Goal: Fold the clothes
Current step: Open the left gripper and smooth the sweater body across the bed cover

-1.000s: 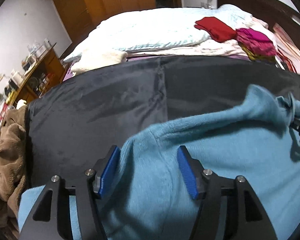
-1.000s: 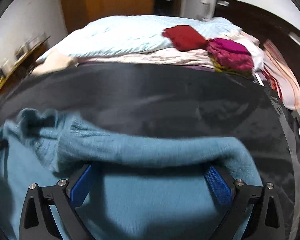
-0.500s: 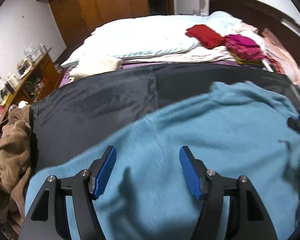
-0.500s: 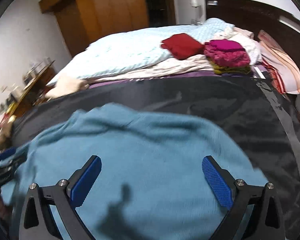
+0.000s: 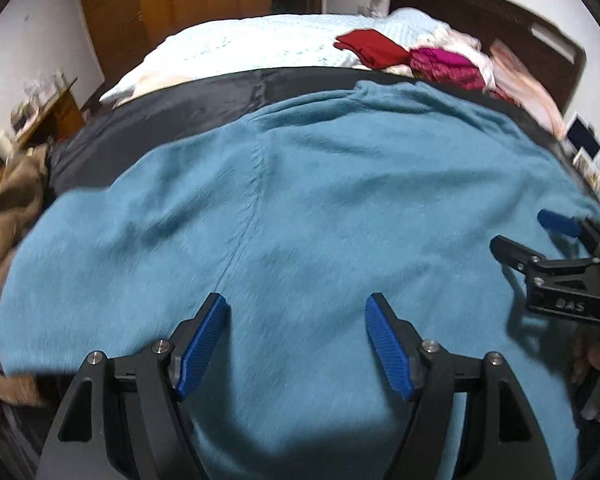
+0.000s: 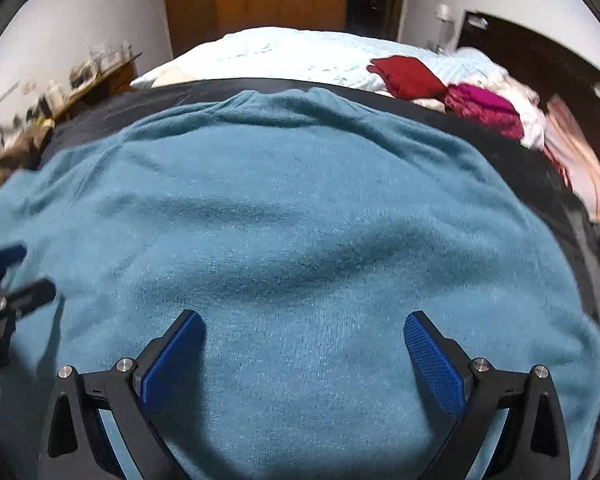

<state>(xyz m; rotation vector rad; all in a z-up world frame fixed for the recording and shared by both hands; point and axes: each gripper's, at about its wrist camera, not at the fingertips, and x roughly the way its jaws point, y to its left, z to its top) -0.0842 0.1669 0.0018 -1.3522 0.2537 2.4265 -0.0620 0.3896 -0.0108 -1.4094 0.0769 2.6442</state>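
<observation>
Sweater: the teal sweater [image 5: 320,208] lay spread flat on the dark cover [image 5: 172,116] over the bed's near half, its far edge close to the cover's far edge, its left part reaching toward the cover's left edge.
Left gripper: your left gripper [image 5: 296,340] hung over the sweater's near part with its jaws wide; they had just been opening, and no cloth sat between the pads.
Right gripper: your right gripper [image 6: 304,356] stood wider apart, above the knit, holding nothing.
Step in hand: likely the laying-out was done and the first fold was due. You would do well to press out the shallow ridges across the middle, then pinch a side edge at two points and carry it over evenly, so the soft knit does not bunch.
Left view only: the brown blanket [image 5: 8,200] heaped off the cover's left edge, and the right gripper seen from the side.
Right view only: the cover's right edge past the sweater.
Beyond: a red garment [image 6: 408,76] and a magenta one [image 6: 484,110] sat stacked near the headboard [image 5: 480,16].
</observation>
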